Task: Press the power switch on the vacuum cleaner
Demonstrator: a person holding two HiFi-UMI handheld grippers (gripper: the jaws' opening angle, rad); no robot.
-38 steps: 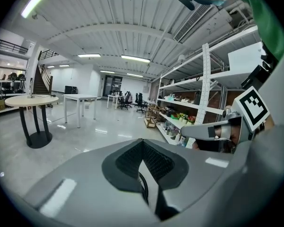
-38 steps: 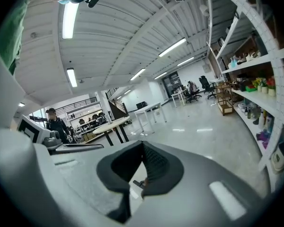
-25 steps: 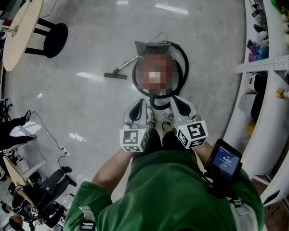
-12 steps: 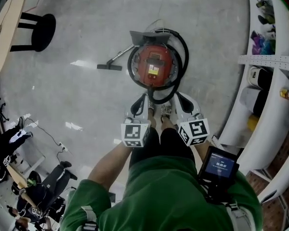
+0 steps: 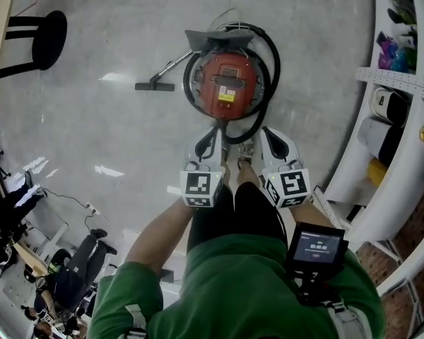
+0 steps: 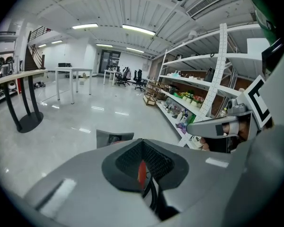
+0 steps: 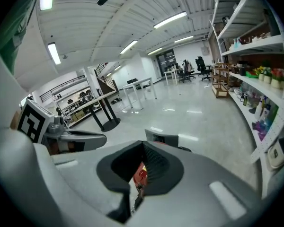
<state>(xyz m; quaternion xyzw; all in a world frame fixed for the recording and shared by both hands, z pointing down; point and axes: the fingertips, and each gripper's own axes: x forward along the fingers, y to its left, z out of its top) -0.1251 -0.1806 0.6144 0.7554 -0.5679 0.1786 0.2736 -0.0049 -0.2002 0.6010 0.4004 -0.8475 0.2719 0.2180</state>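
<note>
Red vacuum cleaner [image 5: 226, 76], whole from overhead

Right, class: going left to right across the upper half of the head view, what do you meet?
Black round stand base → black flat floor nozzle → red round vacuum cleaner → white curved shelving.

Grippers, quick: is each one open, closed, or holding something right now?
Left gripper: closed, holding nothing.
Right gripper: closed, holding nothing.
</note>
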